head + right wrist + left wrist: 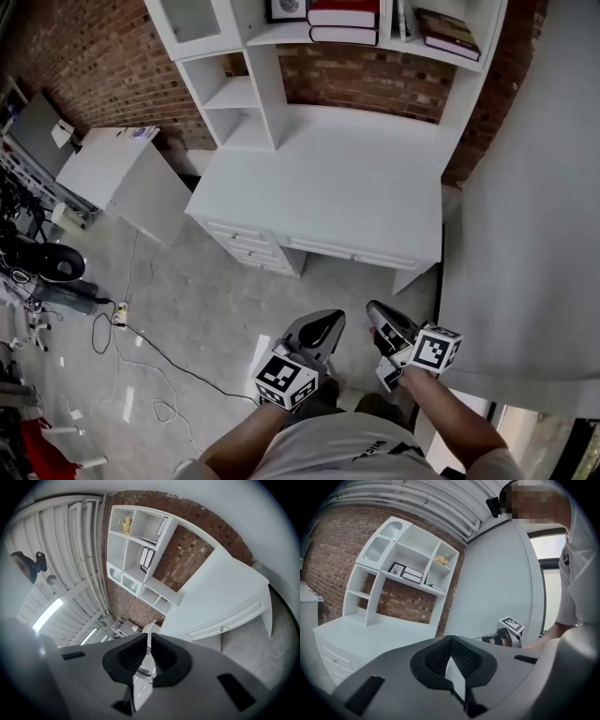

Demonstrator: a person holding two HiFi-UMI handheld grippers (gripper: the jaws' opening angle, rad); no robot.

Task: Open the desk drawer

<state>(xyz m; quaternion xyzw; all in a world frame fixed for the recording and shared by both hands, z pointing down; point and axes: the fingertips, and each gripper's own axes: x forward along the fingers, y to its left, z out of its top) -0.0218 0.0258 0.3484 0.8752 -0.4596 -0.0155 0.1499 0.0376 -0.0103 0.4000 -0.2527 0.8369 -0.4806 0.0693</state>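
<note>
- Two grippers sit low at 6 o'clock, well short of the desk: left gripper (322, 330) and right gripper (378, 317), both with jaws pressed together on nothing. Reads as a carry posture, approach not started.
- Floor (216, 300) between is pale tile.
- Desk drawer (345, 252) at 12 o'clock is closed under the bare white desk top (347, 178); its knob (222, 629) is small.
- Side cabinet (112, 173) at 10 o'clock.
- Farthest: hutch shelves (253, 84), books (343, 21), brick wall (375, 80).
</note>
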